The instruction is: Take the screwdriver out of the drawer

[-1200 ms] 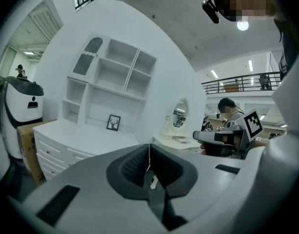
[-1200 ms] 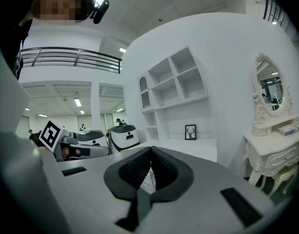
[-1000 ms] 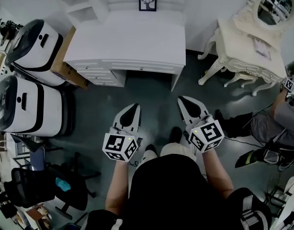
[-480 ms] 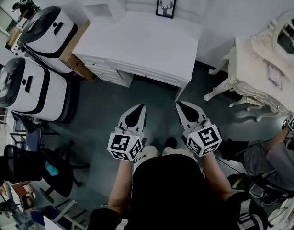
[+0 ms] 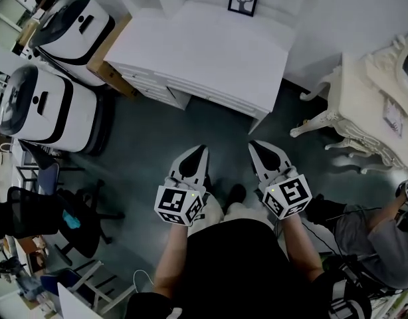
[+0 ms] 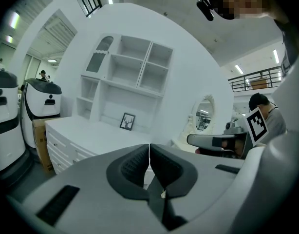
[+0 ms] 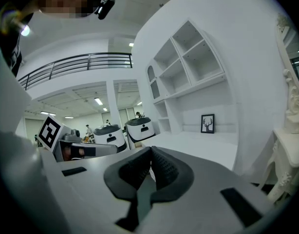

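A white desk stands against the far wall, with its drawers all shut along the left of its front. No screwdriver is in sight. My left gripper and right gripper hang side by side above the dark floor, a short way in front of the desk, both pointing at it. Each is shut with nothing between its pads. In the left gripper view the shut left gripper faces the desk drawers. In the right gripper view the shut right gripper faces the desk top.
Two white-and-black machines and a cardboard box stand left of the desk. An ornate white dressing table is at the right, with a seated person near it. A black office chair is at the lower left.
The person and both grippers have come closer to the desk, which now sits larger and more central in the head view. Both grippers stay shut and empty.
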The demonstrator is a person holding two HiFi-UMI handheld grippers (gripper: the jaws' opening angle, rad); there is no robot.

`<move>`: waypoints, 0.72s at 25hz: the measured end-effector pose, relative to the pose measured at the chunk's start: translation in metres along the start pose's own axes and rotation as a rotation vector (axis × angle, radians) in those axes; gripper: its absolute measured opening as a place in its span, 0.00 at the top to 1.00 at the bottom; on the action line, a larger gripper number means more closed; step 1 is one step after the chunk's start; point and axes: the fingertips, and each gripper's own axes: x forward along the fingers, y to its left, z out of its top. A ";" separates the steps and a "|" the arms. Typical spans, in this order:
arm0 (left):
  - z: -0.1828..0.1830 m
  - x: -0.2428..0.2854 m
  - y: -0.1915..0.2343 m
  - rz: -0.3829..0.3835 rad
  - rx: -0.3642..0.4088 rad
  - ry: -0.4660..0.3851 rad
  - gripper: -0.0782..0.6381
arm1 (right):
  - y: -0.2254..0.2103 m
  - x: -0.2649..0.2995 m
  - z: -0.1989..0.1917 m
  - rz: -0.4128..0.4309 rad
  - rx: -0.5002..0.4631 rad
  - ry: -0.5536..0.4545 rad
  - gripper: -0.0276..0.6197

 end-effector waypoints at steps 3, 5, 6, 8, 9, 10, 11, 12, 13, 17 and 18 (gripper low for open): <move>0.001 0.007 0.012 -0.012 0.009 0.012 0.86 | -0.002 0.016 -0.002 -0.016 0.008 0.005 0.93; 0.002 0.012 0.025 -0.021 0.012 0.021 0.86 | -0.002 0.027 -0.001 -0.025 0.018 -0.005 0.93; 0.002 0.015 0.032 -0.025 0.014 0.027 0.86 | -0.002 0.032 0.001 -0.027 0.025 -0.014 0.93; 0.004 0.024 0.047 -0.036 0.018 0.038 0.86 | -0.004 0.044 0.005 -0.042 0.033 -0.025 0.93; 0.005 0.029 0.055 -0.043 0.019 0.043 0.86 | -0.005 0.051 0.007 -0.054 0.034 -0.027 0.93; 0.006 0.035 0.062 -0.050 0.020 0.048 0.86 | -0.007 0.058 0.009 -0.068 0.035 -0.027 0.93; 0.007 0.040 0.070 -0.056 0.022 0.054 0.86 | -0.008 0.064 0.011 -0.082 0.036 -0.025 0.93; 0.007 0.046 0.077 -0.062 0.024 0.060 0.86 | -0.009 0.071 0.013 -0.097 0.035 -0.022 0.93; 0.007 0.051 0.085 -0.070 0.026 0.067 0.86 | -0.011 0.077 0.014 -0.111 0.032 -0.019 0.93; 0.001 0.070 0.108 -0.124 0.058 0.102 0.85 | -0.013 0.100 0.015 -0.168 0.017 -0.025 0.93; -0.001 0.075 0.114 -0.137 0.068 0.109 0.85 | -0.014 0.104 0.014 -0.184 0.014 -0.025 0.93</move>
